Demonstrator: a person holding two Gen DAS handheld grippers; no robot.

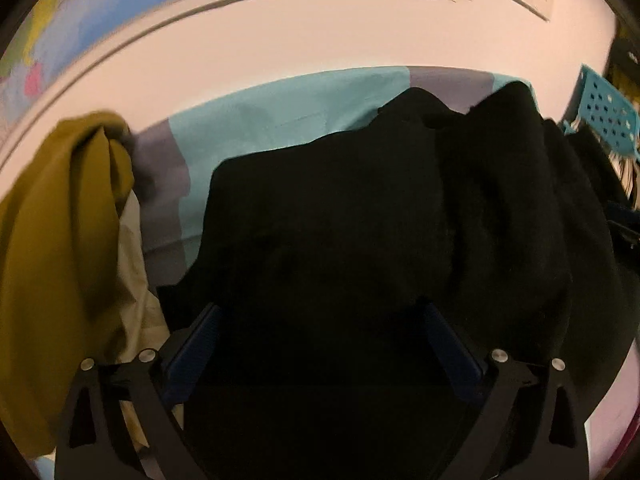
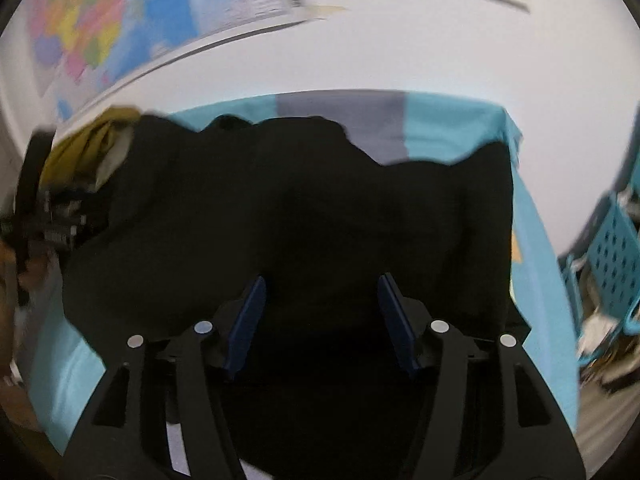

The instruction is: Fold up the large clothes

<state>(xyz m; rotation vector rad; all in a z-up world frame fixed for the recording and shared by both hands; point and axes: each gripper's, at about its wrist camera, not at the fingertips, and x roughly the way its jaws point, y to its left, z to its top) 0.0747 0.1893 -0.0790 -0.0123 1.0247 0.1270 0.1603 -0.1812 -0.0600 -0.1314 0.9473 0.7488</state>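
**Black garment spread over the turquoise cloth, both grippers wide above it**

A large black fabric garment (image 1: 360, 220) lies rumpled across a turquoise cloth with grey-lilac bands (image 1: 280, 112) that covers the work surface. In the left wrist view the garment fills the middle and right of the frame, its far edge uneven, with two humps rising against the pale wall (image 1: 320, 36). In the right wrist view the same black mass (image 2: 300, 200) covers most of the cloth (image 2: 540, 272), leaving a turquoise strip bare along the right side and at the lower left.

The left gripper (image 1: 320, 320) hangs over the near part of the garment with its jaws standing well apart; the blue pads (image 1: 200, 344) frame black fabric, but whether they touch it cannot be told, since everything there is dark. The right gripper (image 2: 322, 312) is likewise spread, its blue pads (image 2: 248, 320) apart with black cloth seen between them and nothing pinched.

To the left of the black garment sits a bunched olive-mustard fabric item (image 1: 60, 240), with a paler beige piece (image 1: 134, 280) beside it. A perforated turquoise plastic basket (image 1: 604, 116) stands off to the right, seen also in the right wrist view (image 2: 612, 256). A colourful wall map (image 2: 120, 20) hangs on the wall behind, blurred.
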